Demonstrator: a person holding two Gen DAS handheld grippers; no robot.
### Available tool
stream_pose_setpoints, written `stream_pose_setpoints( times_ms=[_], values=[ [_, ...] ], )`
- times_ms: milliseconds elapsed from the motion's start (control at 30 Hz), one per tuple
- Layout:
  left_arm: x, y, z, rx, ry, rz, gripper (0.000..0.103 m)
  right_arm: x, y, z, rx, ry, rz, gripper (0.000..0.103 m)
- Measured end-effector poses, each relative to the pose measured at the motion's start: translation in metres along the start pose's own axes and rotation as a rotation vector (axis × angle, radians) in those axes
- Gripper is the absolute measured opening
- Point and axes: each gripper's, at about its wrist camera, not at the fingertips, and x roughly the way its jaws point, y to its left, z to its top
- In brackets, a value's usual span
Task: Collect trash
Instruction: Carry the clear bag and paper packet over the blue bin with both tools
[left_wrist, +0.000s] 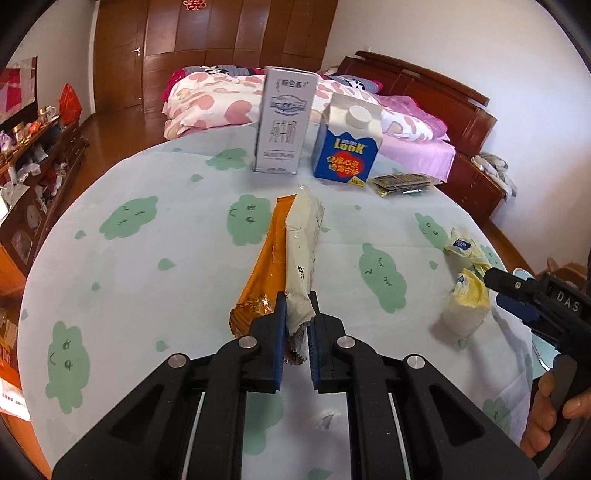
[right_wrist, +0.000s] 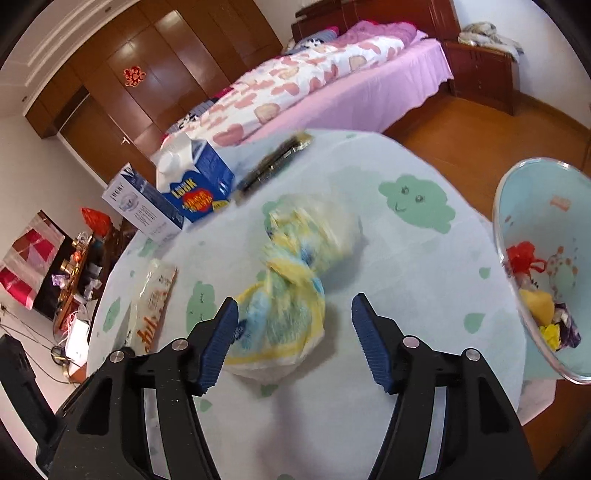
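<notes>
My left gripper (left_wrist: 297, 301) is shut on the near end of a long cream wrapper (left_wrist: 303, 243) that lies on the round table beside an orange wrapper (left_wrist: 264, 258). My right gripper (right_wrist: 293, 314) is open, its jaws on either side of a crumpled yellow and white wrapper (right_wrist: 291, 291), which also shows in the left wrist view (left_wrist: 466, 295). A light blue trash bin (right_wrist: 543, 221) with several scraps inside stands at the table's right edge.
A grey milk carton (left_wrist: 283, 122), a blue Look carton (left_wrist: 347, 142) and a dark packet (left_wrist: 402, 183) stand at the table's far side. A bed (right_wrist: 325, 85) and wooden wardrobe (left_wrist: 229, 44) lie beyond. A cluttered shelf (left_wrist: 33, 155) is at left.
</notes>
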Motion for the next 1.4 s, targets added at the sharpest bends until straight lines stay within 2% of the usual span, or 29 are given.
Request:
stream_pose_setpoints(
  times_ms=[67, 167, 267, 300, 333, 367, 467, 567, 800, 933, 1400],
  values=[
    [-0.002, 0.002, -0.002, -0.005, -0.006, 0.01, 0.01, 0.008, 0.003, -0.003, 0.001, 0.024, 0.011, 0.07],
    [-0.005, 0.003, -0.002, -0.002, -0.011, 0.014, 0.01, 0.016, 0.009, -0.002, -0.02, 0.039, -0.017, 0.07],
    [-0.007, 0.007, -0.002, -0.006, -0.014, 0.024, 0.01, 0.024, 0.018, -0.002, -0.034, 0.06, -0.004, 0.067],
    [-0.006, 0.009, -0.002, -0.012, -0.013, 0.025, 0.01, 0.027, 0.022, -0.002, -0.052, 0.069, 0.013, 0.062],
    [-0.006, 0.011, -0.002, -0.017, -0.012, 0.024, 0.01, 0.028, 0.023, -0.001, -0.058, 0.073, 0.02, 0.041],
    [-0.006, 0.012, -0.002, -0.025, -0.01, 0.021, 0.01, 0.03, 0.025, -0.001, -0.077, 0.079, 0.038, 0.027],
    [-0.009, 0.014, -0.002, -0.038, -0.017, 0.016, 0.01, 0.032, 0.027, -0.003, -0.115, 0.078, 0.07, 0.014],
    [-0.013, 0.014, -0.002, -0.049, -0.027, 0.005, 0.01, 0.032, 0.028, -0.006, -0.126, 0.07, 0.087, 0.009],
    [-0.031, 0.003, -0.002, -0.032, -0.063, 0.006, 0.01, 0.003, 0.037, -0.015, -0.209, -0.008, 0.063, 0.008],
    [-0.043, -0.009, -0.004, -0.005, -0.084, 0.009, 0.01, -0.024, 0.039, -0.023, -0.304, -0.064, 0.022, 0.008],
    [-0.074, -0.052, -0.018, 0.079, -0.1, 0.029, 0.01, -0.082, 0.004, -0.041, -0.425, -0.103, -0.017, 0.008]
  ],
)
